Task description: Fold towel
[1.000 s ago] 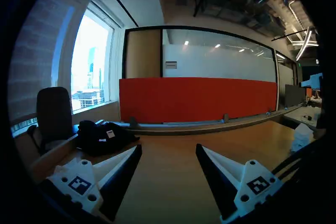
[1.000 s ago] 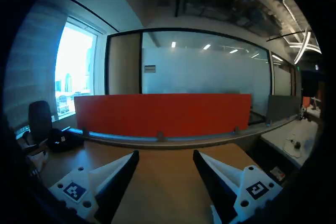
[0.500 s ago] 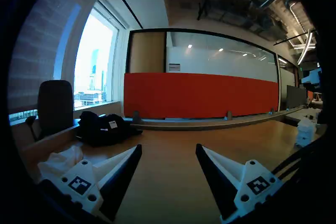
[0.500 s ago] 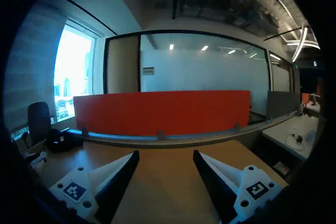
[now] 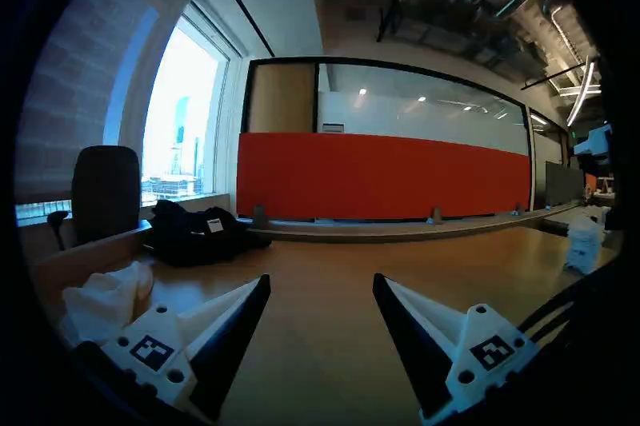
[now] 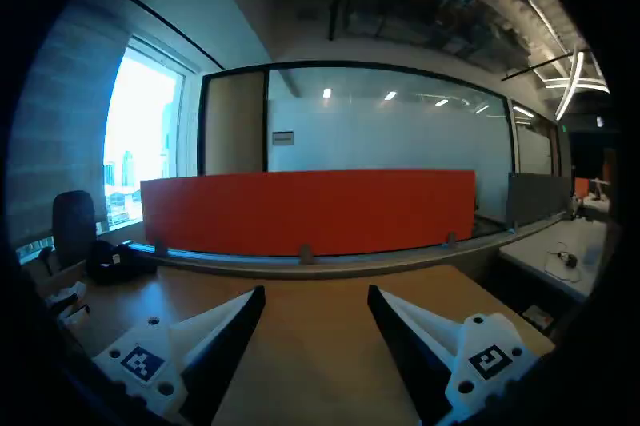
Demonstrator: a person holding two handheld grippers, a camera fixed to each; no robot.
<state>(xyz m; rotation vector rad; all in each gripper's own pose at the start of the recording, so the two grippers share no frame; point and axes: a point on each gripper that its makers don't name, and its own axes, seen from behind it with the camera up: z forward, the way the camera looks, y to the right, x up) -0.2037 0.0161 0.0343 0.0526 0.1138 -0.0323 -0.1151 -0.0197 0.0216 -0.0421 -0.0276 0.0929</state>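
Two handheld grippers hang low over a wooden desk (image 5: 320, 338) in an office; the left gripper (image 5: 320, 277) has its fingers spread wide with nothing between them, and the right gripper (image 6: 315, 288) is likewise parted and empty. In the left gripper view the towel (image 5: 108, 302), a crumpled white heap, lies at the desk's left end, seen just left of that gripper's left finger and touched by neither finger; behind it sit a black bag (image 5: 196, 234) and a dark office chair (image 5: 104, 194), with a bright window (image 5: 180, 142) above; a white object (image 5: 584, 240) at the far right edge is too blurred to identify. The right gripper view looks across another stretch of the desk; bag and chair sit small at its far left, and a pale scrap at that edge is too small to tell; to the right it takes in a neighbouring white desk (image 6: 528, 260) with a cable (image 6: 562, 255) on it. An orange partition (image 5: 384, 178) runs along the desk's far side in both views, a glass wall (image 6: 384, 134) rising behind.
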